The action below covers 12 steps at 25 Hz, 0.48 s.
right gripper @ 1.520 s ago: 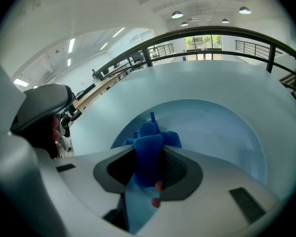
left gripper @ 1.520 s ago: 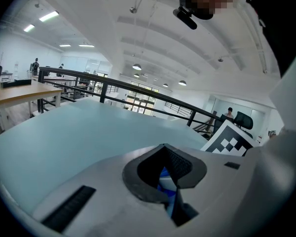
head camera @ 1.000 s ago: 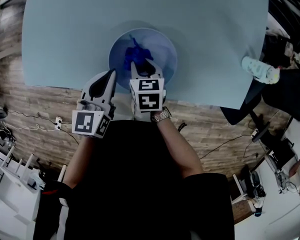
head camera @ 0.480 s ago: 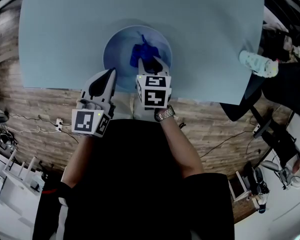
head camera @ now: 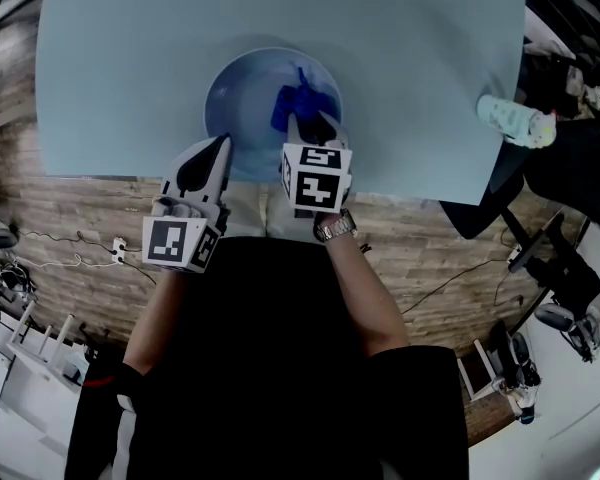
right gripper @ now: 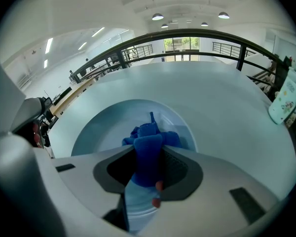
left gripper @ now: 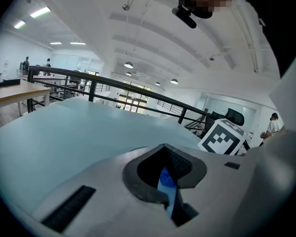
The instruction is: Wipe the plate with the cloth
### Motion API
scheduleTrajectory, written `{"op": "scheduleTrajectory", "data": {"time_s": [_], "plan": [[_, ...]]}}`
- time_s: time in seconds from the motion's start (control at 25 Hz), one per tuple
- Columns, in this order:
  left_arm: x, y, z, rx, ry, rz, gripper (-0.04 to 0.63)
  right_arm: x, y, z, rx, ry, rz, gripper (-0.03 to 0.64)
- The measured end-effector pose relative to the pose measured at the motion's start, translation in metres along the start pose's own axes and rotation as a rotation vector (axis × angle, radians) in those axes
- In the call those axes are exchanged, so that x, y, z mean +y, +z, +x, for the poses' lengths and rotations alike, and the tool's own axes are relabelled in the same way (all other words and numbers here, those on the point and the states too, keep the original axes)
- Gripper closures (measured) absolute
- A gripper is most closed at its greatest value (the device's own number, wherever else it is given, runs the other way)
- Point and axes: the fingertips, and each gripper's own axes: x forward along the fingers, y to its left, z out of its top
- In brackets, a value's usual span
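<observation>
The right gripper (head camera: 308,120) clamps the blue cloth (head camera: 298,98), bunched just ahead of its jaws on the plate (head camera: 235,88); the left gripper (head camera: 221,148) pinches the plate's near rim. A hard push could slip that rim free

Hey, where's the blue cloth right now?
In the head view the cloth is on the right half of the plate, pinched in the right claw, with the left claw gripping the plate's near-left rim.

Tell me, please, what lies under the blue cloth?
The pale blue plate lies under the cloth, which the right claw pinches. The patch of plate directly beneath the cloth is covered, so its condition cannot be seen.
</observation>
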Motion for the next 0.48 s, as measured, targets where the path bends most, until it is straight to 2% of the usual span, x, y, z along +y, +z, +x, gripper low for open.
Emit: {"op": "scheduleTrajectory", "data": {"time_s": [0.28, 0.48], "plan": [[-0.001, -0.002, -0.002, -0.002, -0.001, 0.0, 0.594, -0.015, -0.005, -0.006, 0.017, -0.058, 0.025, 0.499], [-0.001, -0.003, -0.006, -0.007, 0.002, -0.002, 0.594, -0.011, -0.004, -0.014, 0.003, -0.051, 0.027, 0.499]]}}
